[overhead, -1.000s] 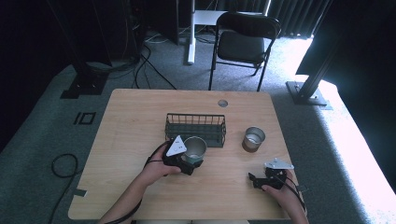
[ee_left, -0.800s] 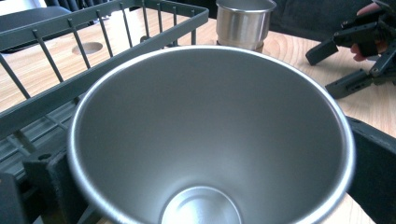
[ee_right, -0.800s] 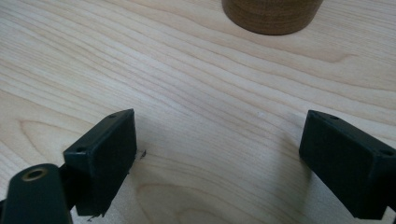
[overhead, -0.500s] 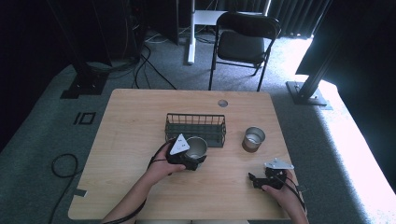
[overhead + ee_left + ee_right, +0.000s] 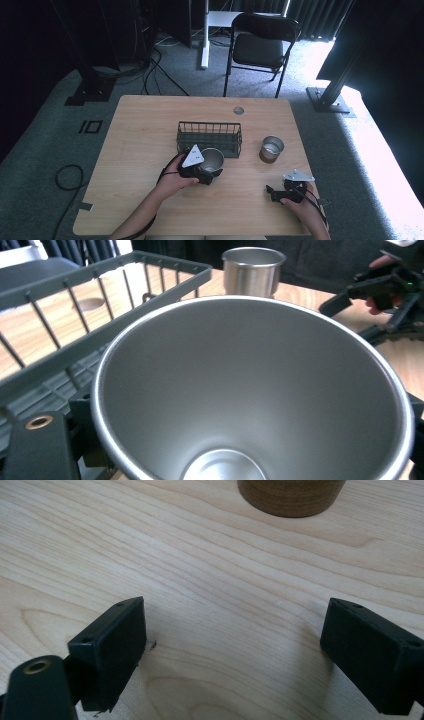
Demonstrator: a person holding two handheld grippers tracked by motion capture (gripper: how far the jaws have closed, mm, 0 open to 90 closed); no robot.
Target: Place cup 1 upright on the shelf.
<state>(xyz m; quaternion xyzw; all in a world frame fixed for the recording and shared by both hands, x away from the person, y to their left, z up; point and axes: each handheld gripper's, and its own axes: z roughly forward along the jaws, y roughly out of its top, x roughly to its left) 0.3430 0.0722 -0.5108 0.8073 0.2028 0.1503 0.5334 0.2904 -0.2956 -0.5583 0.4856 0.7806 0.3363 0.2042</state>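
The cup (image 5: 212, 159) you are working with stands on the worktop (image 5: 140, 145) just in front of the wire basket (image 5: 209, 135), at its near long side, mouth up; in the left claw view its open mouth (image 5: 250, 390) sits right against the camera, tilted slightly toward you. Your left claw (image 5: 202, 172) has just been closing and now pinches the cup's near wall at the rim, so the cup lies directly ahead of that claw and the basket lies straight beyond it. That is the relation your next move likely turns on: the basket's long axis runs across the worktop, left to right, and the cup is near its middle, so a lift up and a short carry away from you over the near wall should put it inside. The second cup (image 5: 271, 149) stands apart to the right of the basket, closer to your right claw (image 5: 276, 192), which rests near the worktop's front edge with its jaws wide and nothing between them. For the held cup the left hand is plainly the nearer one; keep the right where it is.
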